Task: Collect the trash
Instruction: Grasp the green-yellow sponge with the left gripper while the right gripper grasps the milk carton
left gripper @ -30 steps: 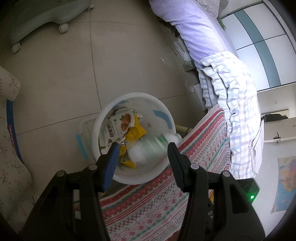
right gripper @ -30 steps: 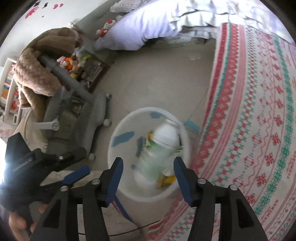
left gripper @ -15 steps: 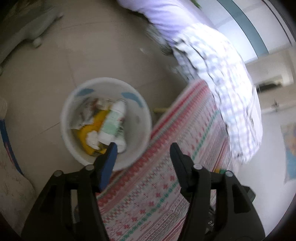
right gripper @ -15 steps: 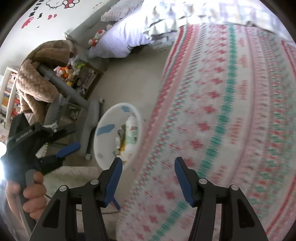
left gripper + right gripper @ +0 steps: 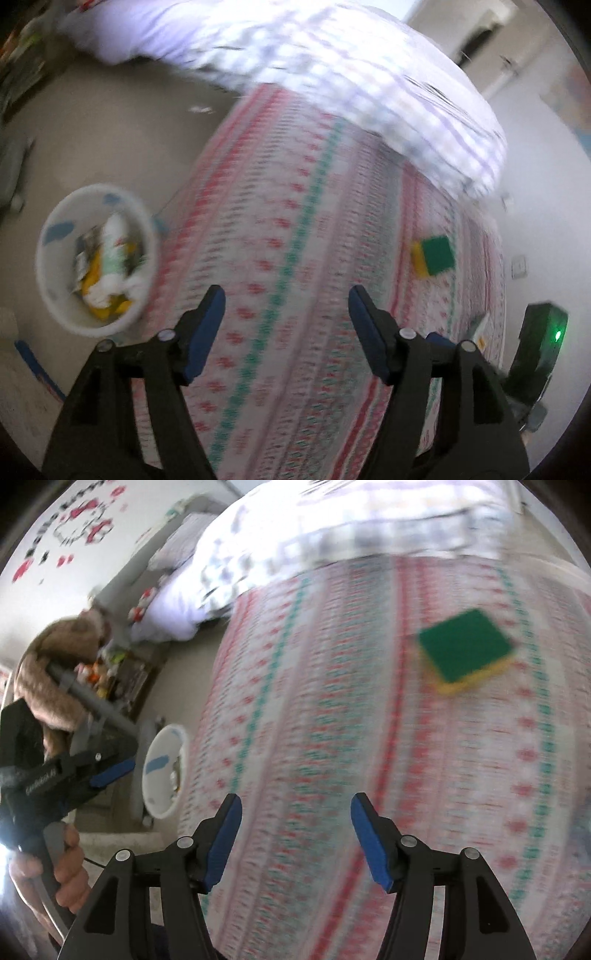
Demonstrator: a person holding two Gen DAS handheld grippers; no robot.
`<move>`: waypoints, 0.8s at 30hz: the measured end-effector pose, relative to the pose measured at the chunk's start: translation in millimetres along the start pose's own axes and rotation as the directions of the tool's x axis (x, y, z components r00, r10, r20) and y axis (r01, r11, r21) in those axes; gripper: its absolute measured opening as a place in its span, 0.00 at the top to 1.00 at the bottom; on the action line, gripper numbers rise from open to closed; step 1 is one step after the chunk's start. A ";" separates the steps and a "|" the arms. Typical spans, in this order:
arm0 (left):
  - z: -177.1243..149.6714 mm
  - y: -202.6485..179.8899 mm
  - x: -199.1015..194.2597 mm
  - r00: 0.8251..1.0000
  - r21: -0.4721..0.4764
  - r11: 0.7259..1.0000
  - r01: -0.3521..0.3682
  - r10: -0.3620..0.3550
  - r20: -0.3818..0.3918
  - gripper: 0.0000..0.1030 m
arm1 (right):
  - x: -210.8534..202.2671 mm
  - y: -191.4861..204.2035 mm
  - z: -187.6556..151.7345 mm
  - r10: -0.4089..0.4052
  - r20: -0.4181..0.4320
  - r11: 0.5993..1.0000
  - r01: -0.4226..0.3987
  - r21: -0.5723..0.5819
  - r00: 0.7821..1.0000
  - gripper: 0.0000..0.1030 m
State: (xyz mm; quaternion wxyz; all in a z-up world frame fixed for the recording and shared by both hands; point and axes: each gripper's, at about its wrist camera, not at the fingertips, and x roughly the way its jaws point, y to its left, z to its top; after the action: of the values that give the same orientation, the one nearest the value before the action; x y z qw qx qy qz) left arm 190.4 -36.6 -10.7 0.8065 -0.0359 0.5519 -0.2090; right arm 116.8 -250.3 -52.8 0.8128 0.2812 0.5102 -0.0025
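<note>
A white trash bin (image 5: 55,302) stands on the floor beside the bed and holds a white bottle (image 5: 112,243), yellow wrappers and other trash. It also shows in the right wrist view (image 5: 157,794). A green and yellow sponge (image 5: 465,651) lies on the patterned bed cover; it also shows in the left wrist view (image 5: 434,254). My left gripper (image 5: 286,299) is open and empty above the cover. My right gripper (image 5: 295,806) is open and empty above the cover, with the sponge ahead to the right.
The red and green patterned cover (image 5: 295,221) fills the bed. A checked duvet (image 5: 369,74) is piled at the far end. A grey chair with a brown blanket (image 5: 55,675) stands by the bin. Both views are blurred by motion.
Both grippers have swung away from over the bin to over the bed. The bottle, falling a second ago, now lies in the bin. The sponge has come into view.
</note>
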 end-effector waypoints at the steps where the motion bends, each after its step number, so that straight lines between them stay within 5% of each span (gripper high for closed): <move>1: -1.7 -14.6 2.5 1.000 0.035 0.999 0.001 -0.001 0.003 0.28 | -8.3 -9.1 0.7 -0.013 0.015 1.000 0.013 0.012 1.000 0.37; 6: -10.1 -89.0 30.5 1.000 0.212 0.977 -0.018 0.018 0.003 0.21 | -67.2 -81.2 8.2 -0.083 0.143 0.987 0.061 0.152 0.986 0.34; 10: -15.2 -132.7 66.0 0.998 0.285 0.959 0.004 0.016 -0.066 0.21 | -115.2 -138.0 8.0 -0.173 0.265 0.950 0.090 0.299 0.948 0.31; 18: -5.6 -167.5 103.5 0.998 0.252 0.966 0.049 -0.036 -0.056 0.21 | -160.7 -217.9 -1.7 -0.280 0.305 0.854 0.091 0.512 0.910 0.31; 24: 3.7 -171.7 136.3 0.993 0.152 0.984 0.092 -0.079 -0.087 0.21 | -152.9 -238.8 -9.1 -0.238 0.252 0.821 0.056 0.568 0.938 0.31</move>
State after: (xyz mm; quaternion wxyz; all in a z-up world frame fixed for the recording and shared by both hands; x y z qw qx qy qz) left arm 184.0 -244.9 -79.1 0.7741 0.0121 0.5640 -0.2874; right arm -33.6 -490.4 -37.3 0.7640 0.4589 0.3732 -0.2577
